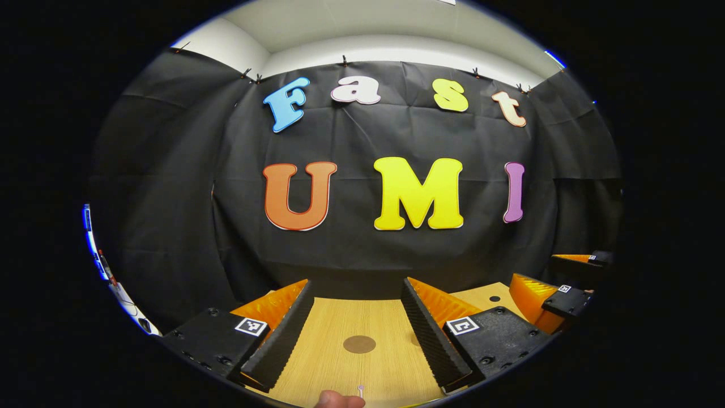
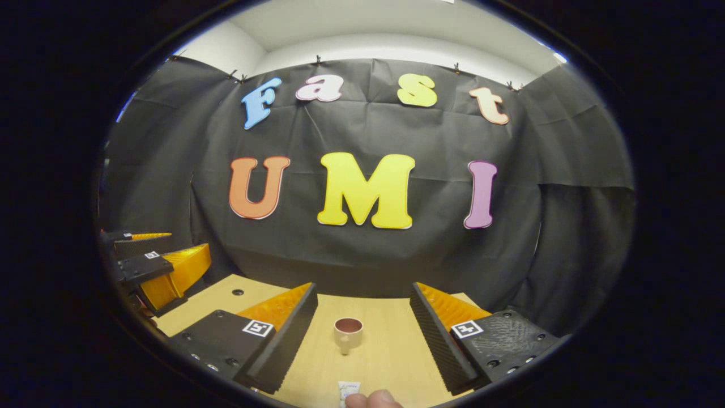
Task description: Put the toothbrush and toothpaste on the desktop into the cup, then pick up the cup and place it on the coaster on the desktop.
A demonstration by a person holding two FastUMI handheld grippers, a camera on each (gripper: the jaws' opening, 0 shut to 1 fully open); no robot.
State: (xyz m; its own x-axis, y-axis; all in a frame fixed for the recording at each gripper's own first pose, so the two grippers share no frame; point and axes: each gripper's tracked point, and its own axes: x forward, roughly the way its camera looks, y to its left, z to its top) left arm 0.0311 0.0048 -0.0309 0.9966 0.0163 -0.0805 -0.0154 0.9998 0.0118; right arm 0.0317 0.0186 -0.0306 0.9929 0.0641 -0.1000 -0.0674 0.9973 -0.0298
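Nearest the lens in the right gripper view, a fingertip point(image 2: 371, 399) sits at the bottom edge, touching the toothpaste point(image 2: 348, 390), whose visible end lies on the bench point(image 2: 391, 345) just short of the right claw point(image 2: 362, 331). Its long axis cannot be read from the small part showing. Ahead, between the spread fingers, stands the cup point(image 2: 347, 332), upright, mouth open, untouched. In the left gripper view, a thin pale tip, probably the toothbrush point(image 1: 361, 390), lies beside another fingertip point(image 1: 338, 400) at the lower edge; beyond it the round coaster point(image 1: 359, 344) rests flat between the left claw's point(image 1: 358, 334) wide-apart fingers. Judging by this, the right claw is nearer the cup and toothpaste.
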